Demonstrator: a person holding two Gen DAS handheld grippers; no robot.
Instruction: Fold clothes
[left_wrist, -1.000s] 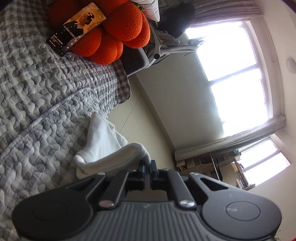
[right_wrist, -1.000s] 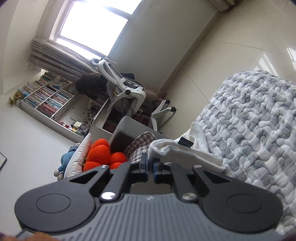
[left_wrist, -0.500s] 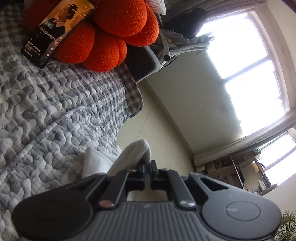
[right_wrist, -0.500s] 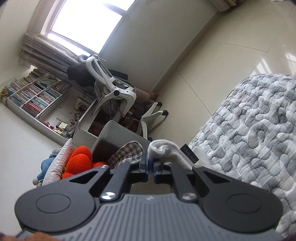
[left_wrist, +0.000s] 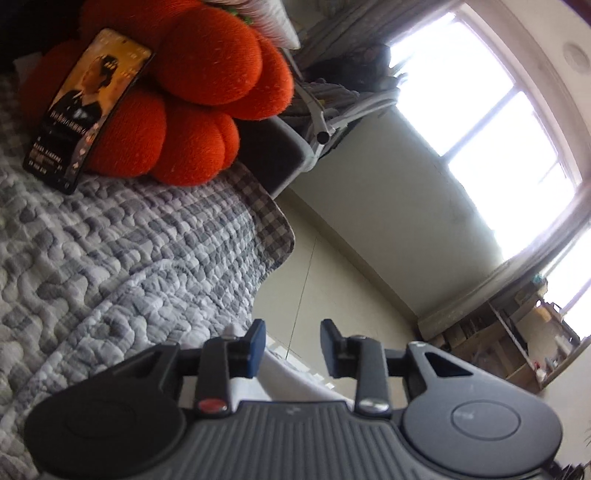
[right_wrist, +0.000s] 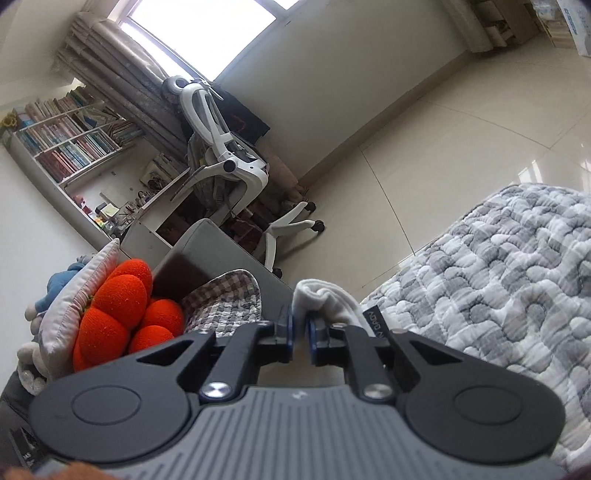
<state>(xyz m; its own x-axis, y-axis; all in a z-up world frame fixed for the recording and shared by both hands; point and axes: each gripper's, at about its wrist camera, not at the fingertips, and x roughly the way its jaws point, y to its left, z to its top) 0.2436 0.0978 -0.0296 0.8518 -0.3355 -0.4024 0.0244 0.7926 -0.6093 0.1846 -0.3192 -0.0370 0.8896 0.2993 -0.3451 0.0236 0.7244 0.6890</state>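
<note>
A: Bedroom w/ pale tile floor, bright window; grey quilted bedspread (left_wrist: 122, 266) is the work surface; orange plush cushion (left_wrist: 192, 96) w/ a phone (left_wrist: 86, 107) propped on it sits well off at the far end

B: Where's the garment?

A: White garment (right_wrist: 328, 299) lies at the bed's edge, right under both tools; in the left wrist view only a strip of it shows, low btwn the fingers & below them

B: Tool states?

A: Left gripper (left_wrist: 291, 347) jaws are opening; nothing pressed btwn the pads, cloth has dropped clear; right gripper (right_wrist: 300, 332) jaws are just starting to open too, but a bunched fold is pinched btwn them yet

B: So the key relation?

A: Cloth sits below & just ahead of the tips; long axis can't be told, too little shows; right hand is the one in contact; both hands pitched gently downward, rolled to one side; prob. a fold being laid down, w/ the right needing to let go next
</note>
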